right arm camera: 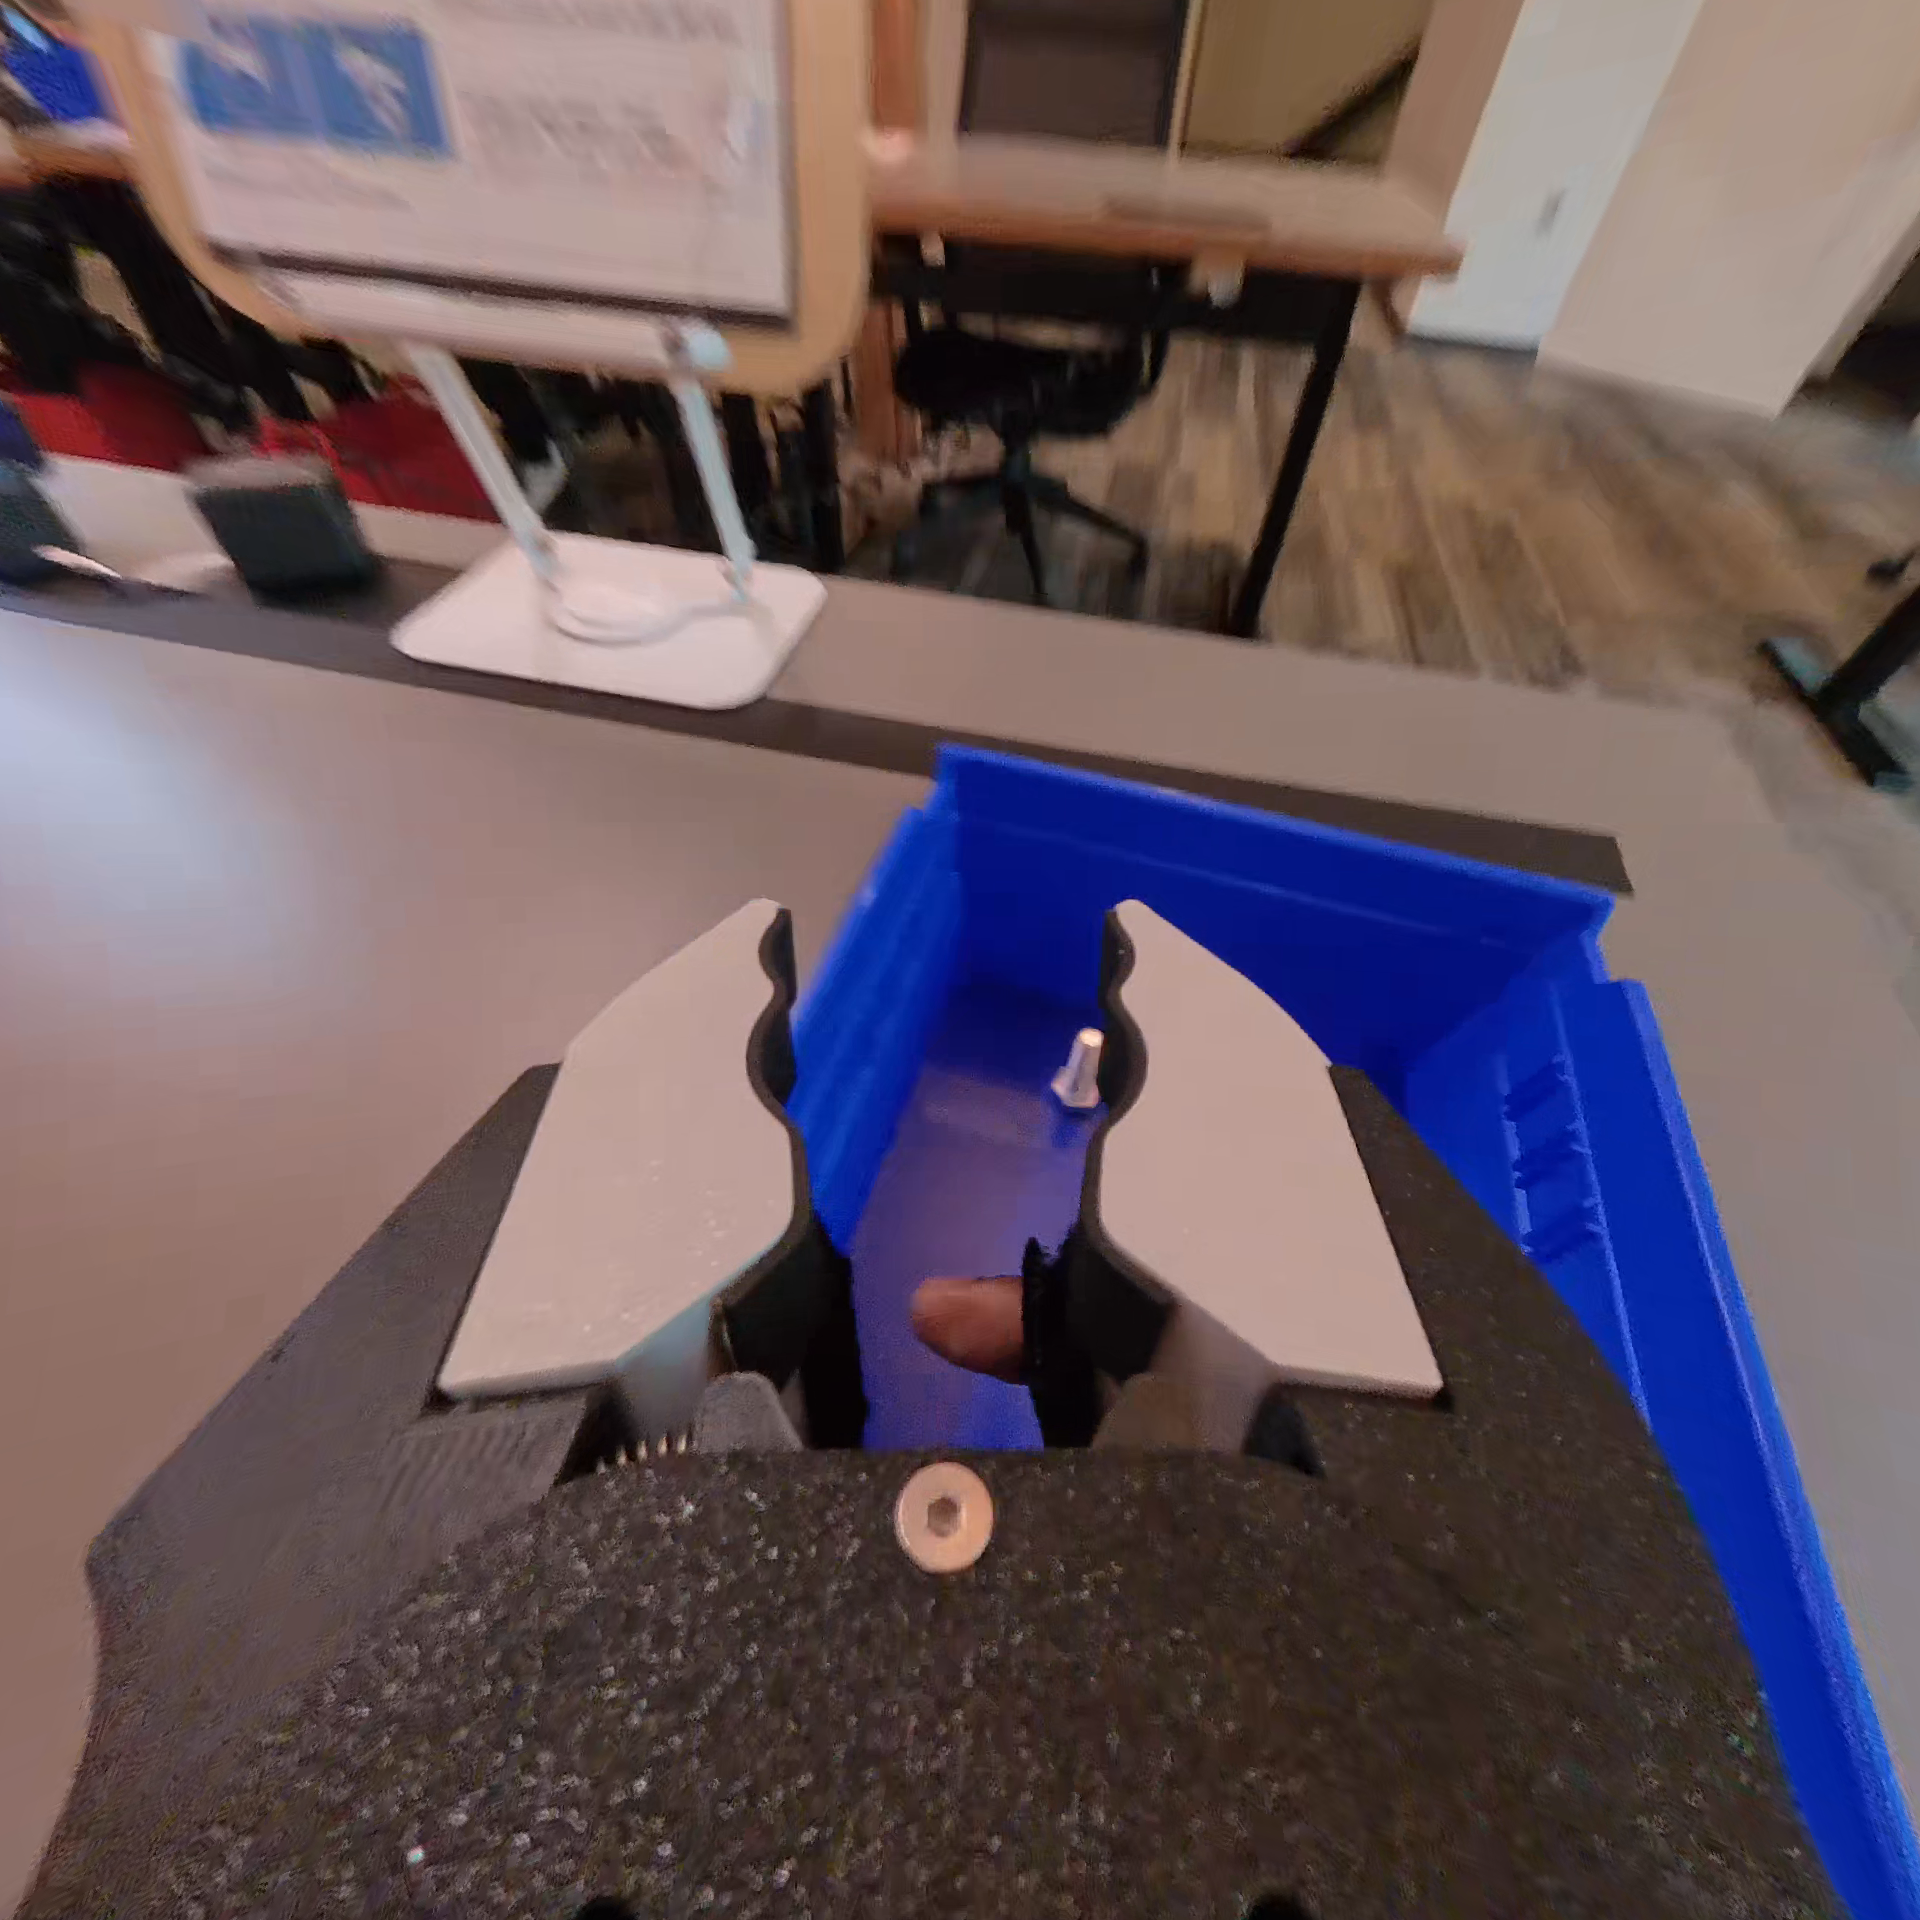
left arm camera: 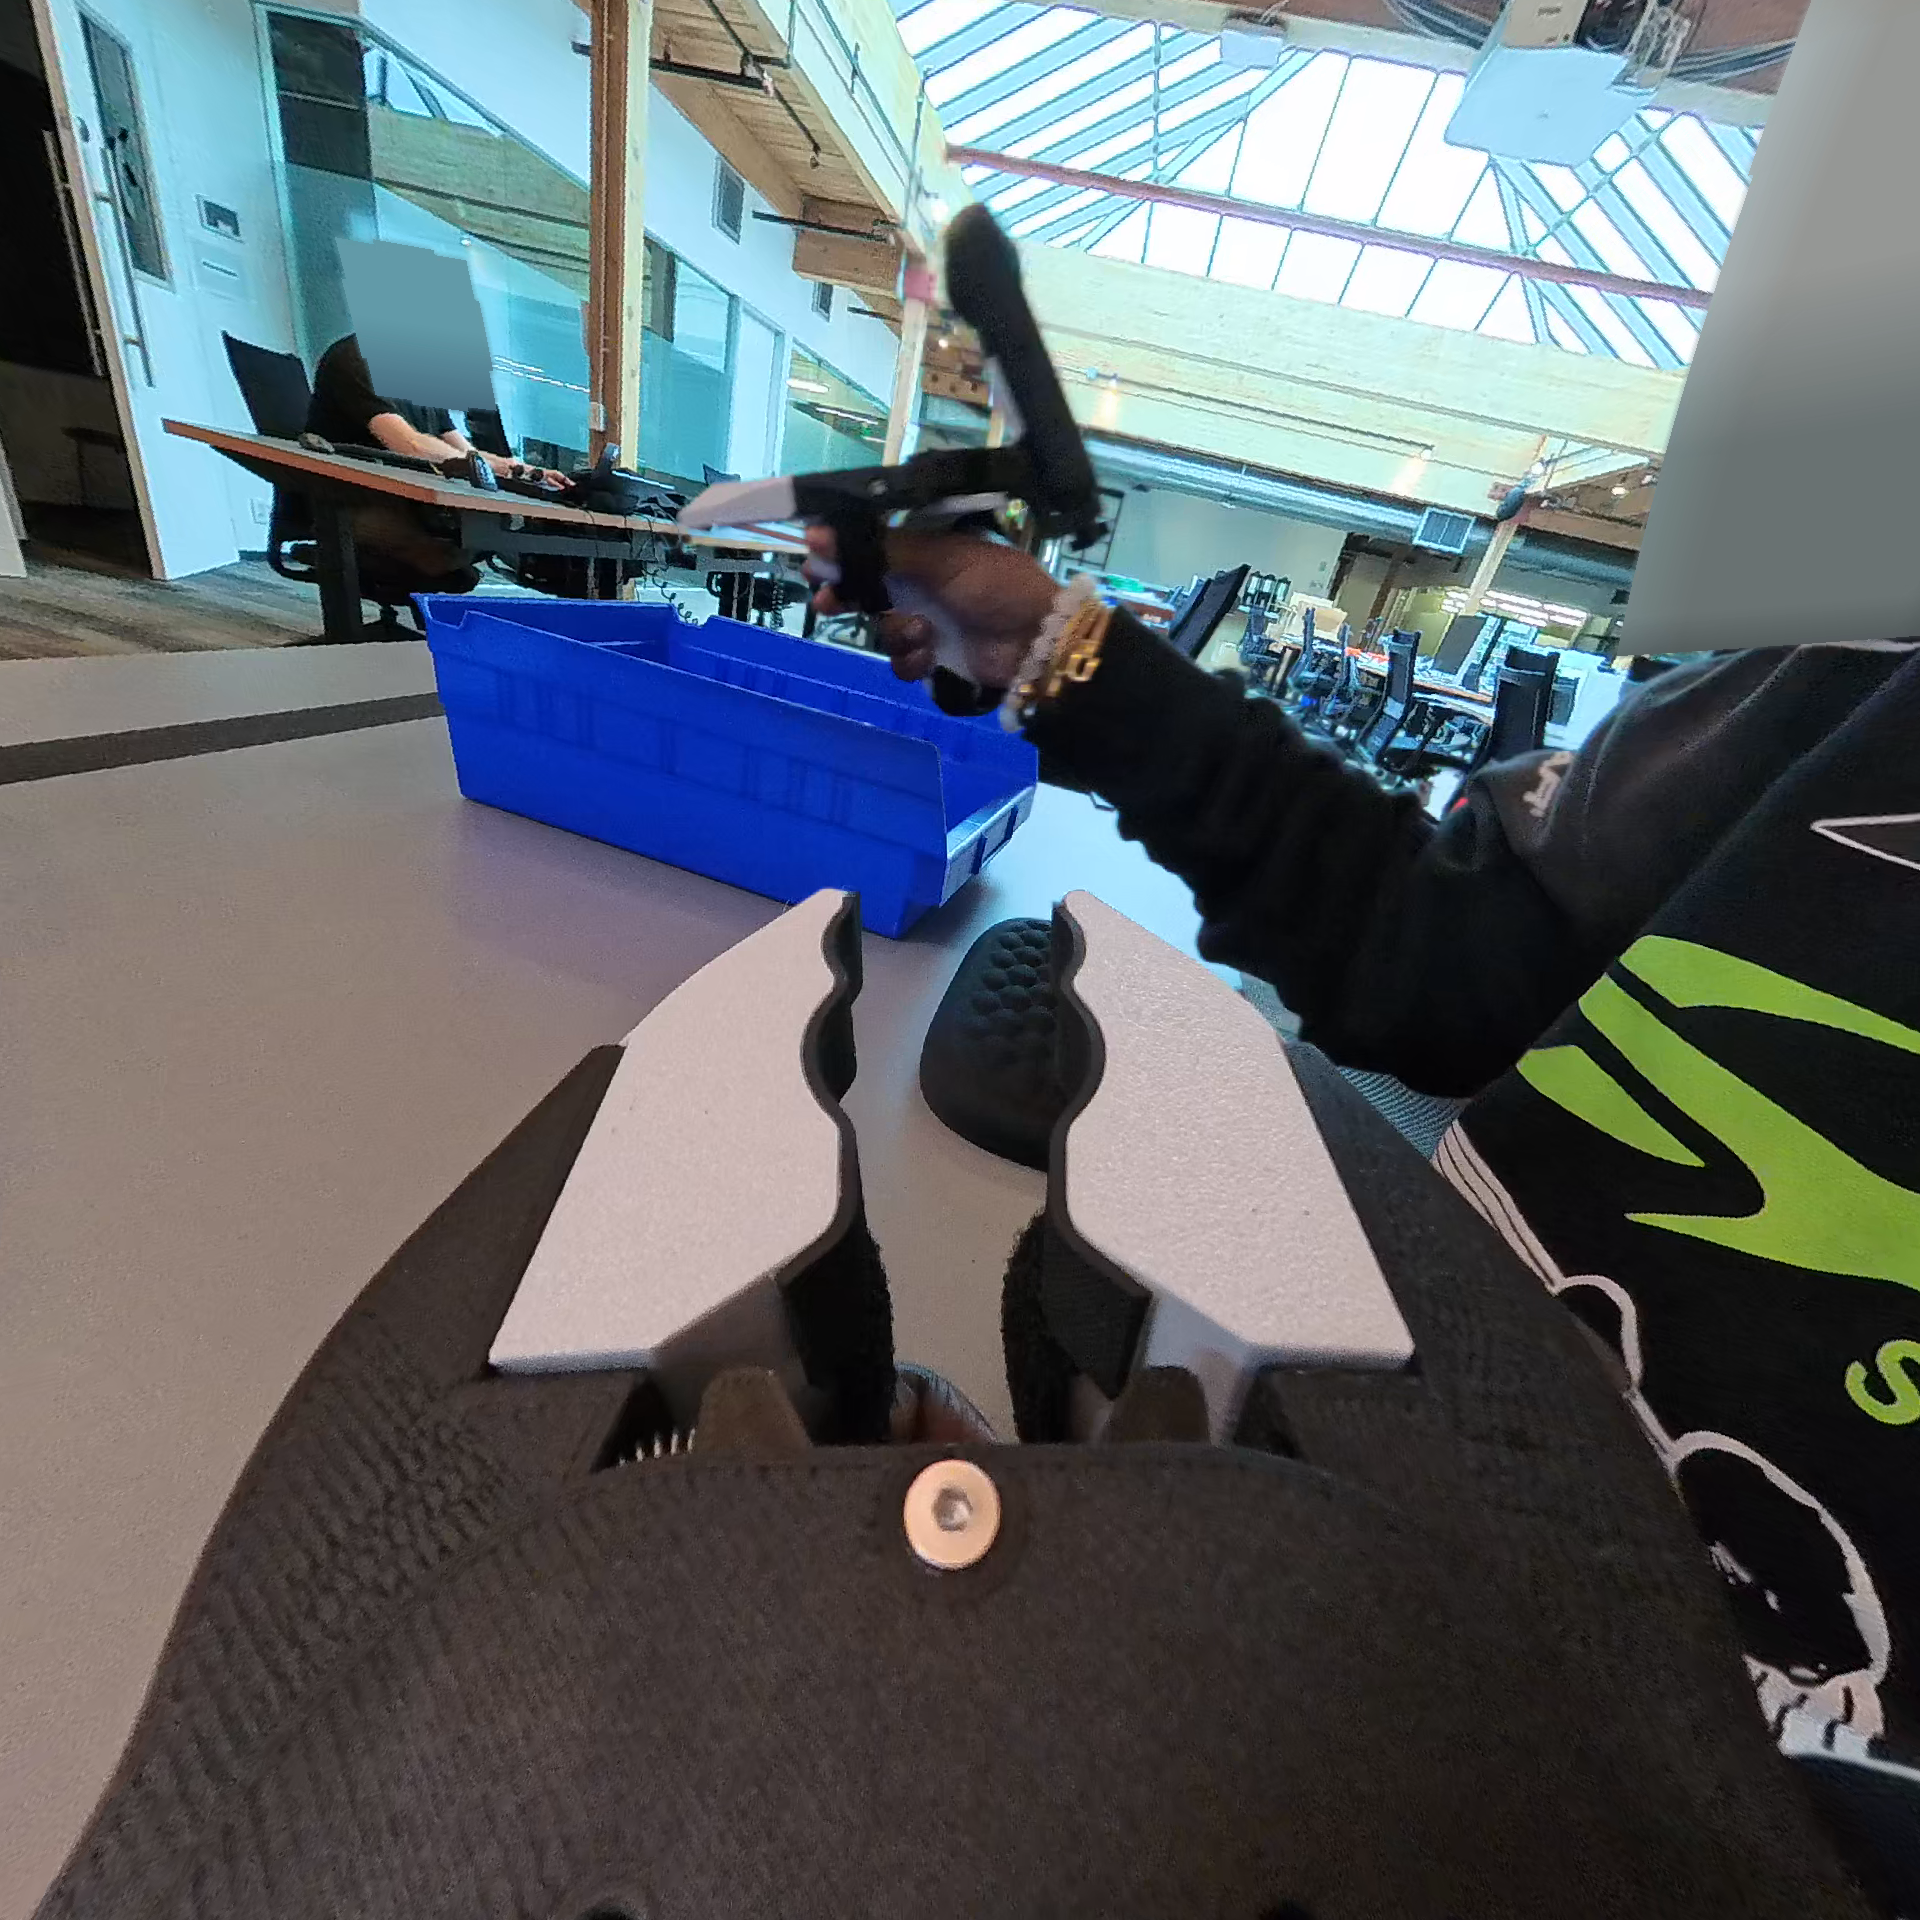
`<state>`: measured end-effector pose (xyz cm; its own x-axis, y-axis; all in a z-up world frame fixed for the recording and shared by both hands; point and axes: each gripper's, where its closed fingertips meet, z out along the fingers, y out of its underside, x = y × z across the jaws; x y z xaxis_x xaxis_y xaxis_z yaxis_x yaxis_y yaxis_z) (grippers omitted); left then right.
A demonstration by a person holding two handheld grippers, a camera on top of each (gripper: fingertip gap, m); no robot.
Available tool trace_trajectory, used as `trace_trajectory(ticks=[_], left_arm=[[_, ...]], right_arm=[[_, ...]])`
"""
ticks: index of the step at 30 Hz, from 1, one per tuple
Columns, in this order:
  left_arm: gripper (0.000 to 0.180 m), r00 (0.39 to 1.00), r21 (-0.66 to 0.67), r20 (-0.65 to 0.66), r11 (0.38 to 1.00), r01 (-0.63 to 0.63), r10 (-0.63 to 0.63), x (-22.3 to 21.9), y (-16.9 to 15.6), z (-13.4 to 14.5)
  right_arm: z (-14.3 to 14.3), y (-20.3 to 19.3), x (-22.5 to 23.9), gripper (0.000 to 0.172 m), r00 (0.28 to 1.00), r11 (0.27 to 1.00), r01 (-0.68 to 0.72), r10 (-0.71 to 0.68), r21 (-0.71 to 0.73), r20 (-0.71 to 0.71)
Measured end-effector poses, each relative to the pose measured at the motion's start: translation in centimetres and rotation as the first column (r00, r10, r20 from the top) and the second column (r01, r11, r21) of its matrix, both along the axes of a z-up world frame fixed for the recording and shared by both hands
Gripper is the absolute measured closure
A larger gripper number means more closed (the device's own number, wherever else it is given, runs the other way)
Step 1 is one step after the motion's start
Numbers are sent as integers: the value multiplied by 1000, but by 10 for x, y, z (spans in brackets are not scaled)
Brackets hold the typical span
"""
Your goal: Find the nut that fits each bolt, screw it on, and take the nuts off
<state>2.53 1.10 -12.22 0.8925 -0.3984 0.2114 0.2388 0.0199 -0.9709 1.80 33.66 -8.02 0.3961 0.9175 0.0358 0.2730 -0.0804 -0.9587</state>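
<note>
My right gripper (right arm camera: 940, 920) is open and empty, and it hovers over the blue bin (right arm camera: 1278, 831). A small silver bolt (right arm camera: 1075, 1070) is inside the bin below the fingers, close to the right finger in the picture, with no pad pressing on it. My left gripper (left arm camera: 956, 914) is open with nothing between its pads, low over the grey table (left arm camera: 260, 987) in front of the bin (left arm camera: 707, 769). The left wrist view shows the right gripper (left arm camera: 727, 509) held in a hand above the bin. No nut shows in either view.
A black textured wrist rest (left arm camera: 987, 1039) lies on the table just behind my left fingers. A person's black sleeve (left arm camera: 1299, 862) reaches across at the right. A white monitor stand base (right arm camera: 613, 634) sits at the table's far side. The grippers' ends are close to 35 cm from one another.
</note>
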Motion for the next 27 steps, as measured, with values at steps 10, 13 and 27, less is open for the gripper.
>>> trace_trajectory(ticks=[10,13,27], left_arm=[[146,1000,-12,-21,1000,-8,7,1,1,-2],[146,999,-8,-31,1000,-13,13,2,1,-1],[144,945,-106,-220,957,-271,244,-57,-64,63]], right_arm=[[17,-166,25,110,935,961,-260,275,95,-225],[-5,-192,24,112,923,944,-298,323,143,-210],[-57,-223,16,120,877,901,-429,432,59,-210]])
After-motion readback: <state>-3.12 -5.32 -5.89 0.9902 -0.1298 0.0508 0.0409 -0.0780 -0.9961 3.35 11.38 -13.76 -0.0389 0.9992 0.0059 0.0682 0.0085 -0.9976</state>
